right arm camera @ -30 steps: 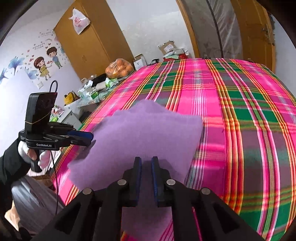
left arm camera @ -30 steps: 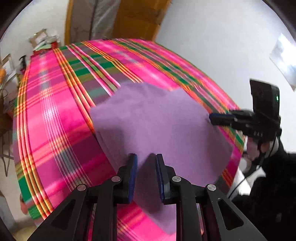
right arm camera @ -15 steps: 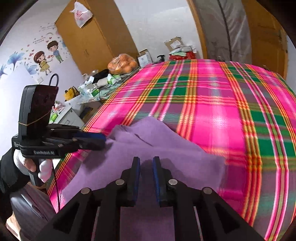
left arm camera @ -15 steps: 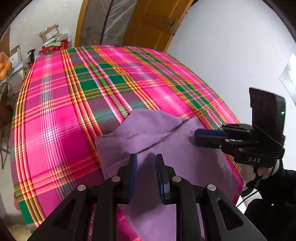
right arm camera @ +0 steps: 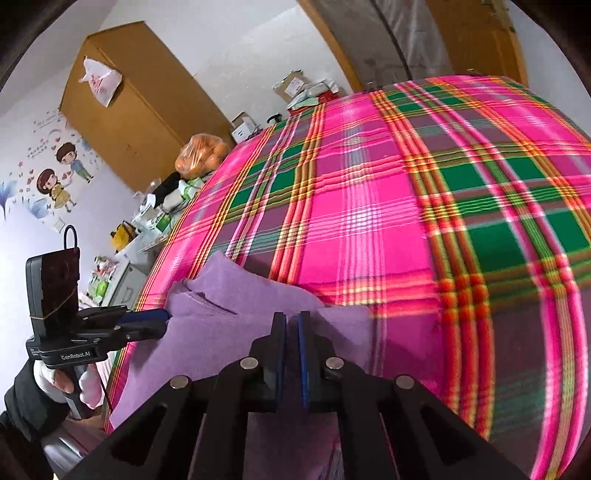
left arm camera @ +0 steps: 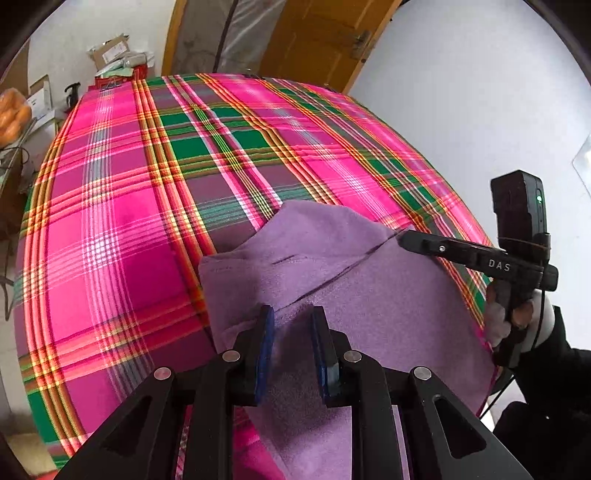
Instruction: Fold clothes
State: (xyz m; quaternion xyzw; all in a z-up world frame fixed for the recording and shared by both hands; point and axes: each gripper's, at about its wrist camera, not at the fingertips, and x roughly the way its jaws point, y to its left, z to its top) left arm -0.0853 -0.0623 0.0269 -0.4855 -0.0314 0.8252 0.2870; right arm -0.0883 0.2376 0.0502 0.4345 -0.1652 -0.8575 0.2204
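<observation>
Down on the bed [left arm camera: 129, 221] now with the purple cloth [left arm camera: 369, 295], held up in the air and spread wide a second ago. Lies low and rumpled at the bed's near edge, creased along one dark fold line, with a flap turned up at its far side.

Nearest in the left wrist view: left tongs [left arm camera: 291, 334] clenched on a bunched part of the cloth, a blue pad on either side of it. Nearest in the right wrist view: right tongs [right arm camera: 291, 332] closing, the gap narrow, purple cloth pinched between the pads. To the sides, a gloved right hand [left arm camera: 513, 314] and left hand [right arm camera: 62, 376] on black handles, dark sleeves behind.

Beyond the cloth, nothing but pink, green and orange plaid, smooth and taut, across the rest of the bed.

Past the bed's left side: a cluttered low shelf, a bag of oranges [right arm camera: 201, 155], a tall wooden wardrobe [right arm camera: 140, 122], cartoon wall stickers [right arm camera: 59, 173]. At the far end: cardboard boxes [left arm camera: 110, 55] and a wooden door [left arm camera: 317, 33]. To the right, a plain white wall [left arm camera: 480, 110].
</observation>
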